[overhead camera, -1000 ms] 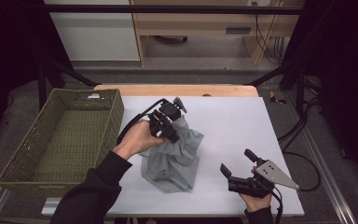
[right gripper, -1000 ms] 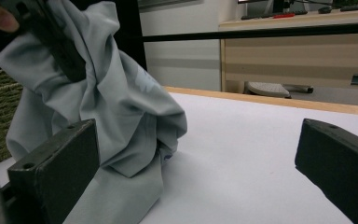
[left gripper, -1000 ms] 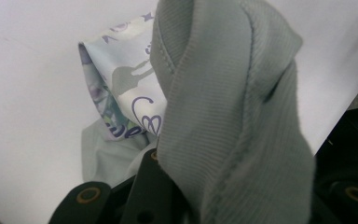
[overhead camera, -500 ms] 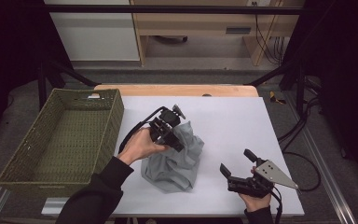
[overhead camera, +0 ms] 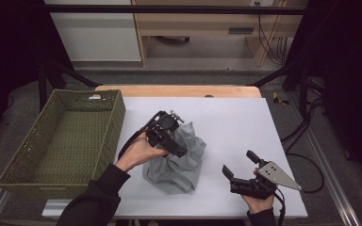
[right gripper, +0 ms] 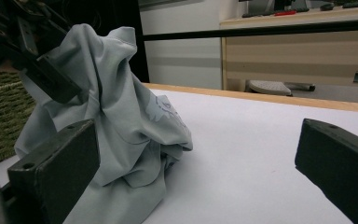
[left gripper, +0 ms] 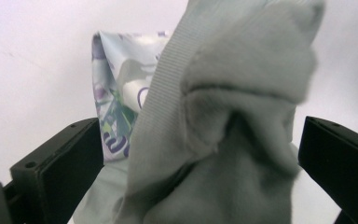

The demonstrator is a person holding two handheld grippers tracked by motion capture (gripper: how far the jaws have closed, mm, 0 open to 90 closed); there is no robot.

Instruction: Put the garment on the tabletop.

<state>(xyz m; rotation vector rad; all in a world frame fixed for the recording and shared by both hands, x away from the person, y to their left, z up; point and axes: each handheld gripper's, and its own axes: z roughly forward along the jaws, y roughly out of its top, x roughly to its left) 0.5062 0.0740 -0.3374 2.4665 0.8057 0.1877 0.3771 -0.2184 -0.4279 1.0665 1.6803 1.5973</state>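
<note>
A crumpled grey garment [overhead camera: 176,165] lies heaped in the middle of the white table [overhead camera: 235,122]. My left gripper [overhead camera: 178,141] is at the top of the heap. Its jaws have just been opening and now stand wide. In the left gripper view [left gripper: 198,133] a bunched fold of the garment [left gripper: 223,140], with ribbed collar and a purple-green print, stands between the jaws without being pressed. My right gripper [overhead camera: 238,162] rests open near the front right of the table, apart from the cloth. The right gripper view [right gripper: 196,140] faces the garment [right gripper: 116,116] and the left gripper [right gripper: 42,60].
A green woven basket [overhead camera: 118,117] stands at the left, its right wall close to the left hand. Bare white table stretches behind and right of the garment. The wooden table edge [overhead camera: 179,89] runs along the back.
The left gripper sank a little onto the heap and its jaws went from shut on the cloth to wide open, so the lifted peak slumped. The right gripper stayed put.
</note>
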